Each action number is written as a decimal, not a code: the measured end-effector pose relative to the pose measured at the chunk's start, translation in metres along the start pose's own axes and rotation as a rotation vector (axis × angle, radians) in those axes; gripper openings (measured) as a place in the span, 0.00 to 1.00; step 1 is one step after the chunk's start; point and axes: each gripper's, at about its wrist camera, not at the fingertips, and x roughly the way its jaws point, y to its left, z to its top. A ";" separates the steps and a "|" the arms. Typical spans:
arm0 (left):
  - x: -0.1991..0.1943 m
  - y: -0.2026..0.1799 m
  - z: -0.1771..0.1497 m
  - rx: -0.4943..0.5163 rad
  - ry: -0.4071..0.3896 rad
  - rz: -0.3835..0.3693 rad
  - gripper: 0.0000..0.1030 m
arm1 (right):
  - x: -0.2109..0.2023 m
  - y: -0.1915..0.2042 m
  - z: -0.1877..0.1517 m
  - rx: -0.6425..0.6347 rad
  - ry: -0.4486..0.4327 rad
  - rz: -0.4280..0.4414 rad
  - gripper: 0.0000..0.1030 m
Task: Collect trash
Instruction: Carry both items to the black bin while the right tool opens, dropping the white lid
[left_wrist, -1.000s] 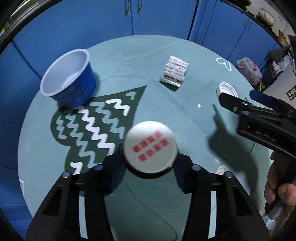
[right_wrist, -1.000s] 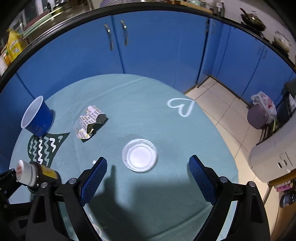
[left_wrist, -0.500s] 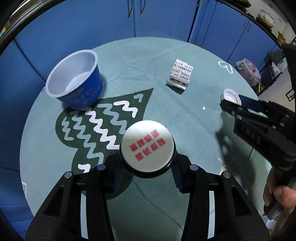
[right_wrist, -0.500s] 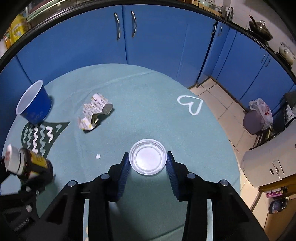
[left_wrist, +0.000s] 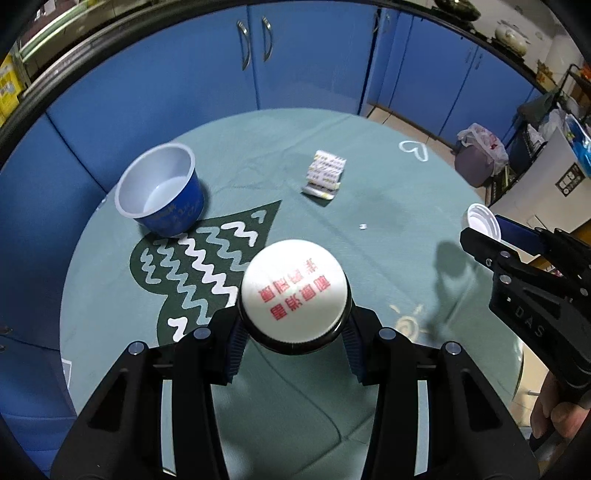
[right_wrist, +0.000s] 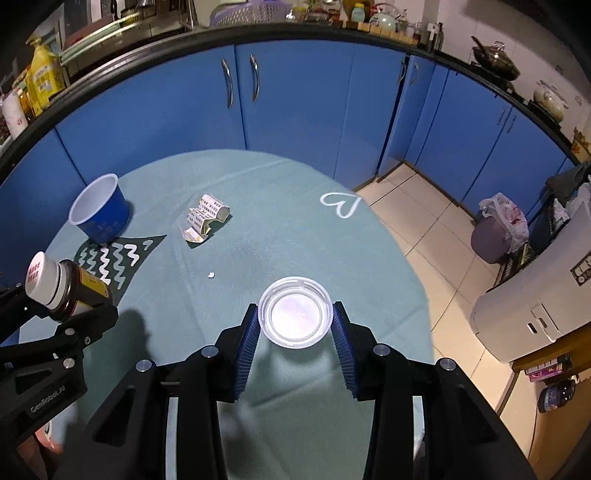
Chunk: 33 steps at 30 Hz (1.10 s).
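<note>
Both pairs of jaws are closed on something. Those of the left gripper (left_wrist: 293, 338) clamp the neck of a dark bottle (right_wrist: 79, 291) just under its white cap (left_wrist: 294, 290), which bears red characters; from the right wrist camera the bottle shows a yellow label and hangs tilted, clear of the table (right_wrist: 280, 229). Those of the right gripper (right_wrist: 294, 332) pinch a clear round plastic lid (right_wrist: 294, 312) by its rim, the blue ribbed pads pressing on either side, and the lid is lifted off the cloth, its shadow falling beneath it. From the left wrist camera the same lid (left_wrist: 482, 223) shows at the tip of the right gripper, near the table's right edge. On the teal cloth of the round table stands a blue cup (left_wrist: 160, 190) with a white inside, at the upper edge of a dark green patch with white zigzags (left_wrist: 195, 262). A crumpled printed carton (left_wrist: 325, 173) lies well apart from the cup, toward the middle of the table, and a tiny white scrap (right_wrist: 211, 274) sits nearer the grippers. A white heart outline (right_wrist: 341, 203) marks the cloth at the far right edge. Blue cabinets (right_wrist: 295, 103) curve behind the table.
</note>
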 end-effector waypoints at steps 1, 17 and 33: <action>-0.003 -0.002 0.000 0.004 -0.004 -0.002 0.44 | -0.006 -0.002 -0.002 0.004 -0.007 -0.004 0.38; -0.058 -0.059 -0.019 0.112 -0.089 -0.033 0.45 | -0.085 -0.037 -0.050 0.070 -0.087 -0.065 0.38; -0.096 -0.127 -0.044 0.255 -0.140 -0.090 0.45 | -0.142 -0.084 -0.108 0.193 -0.118 -0.156 0.38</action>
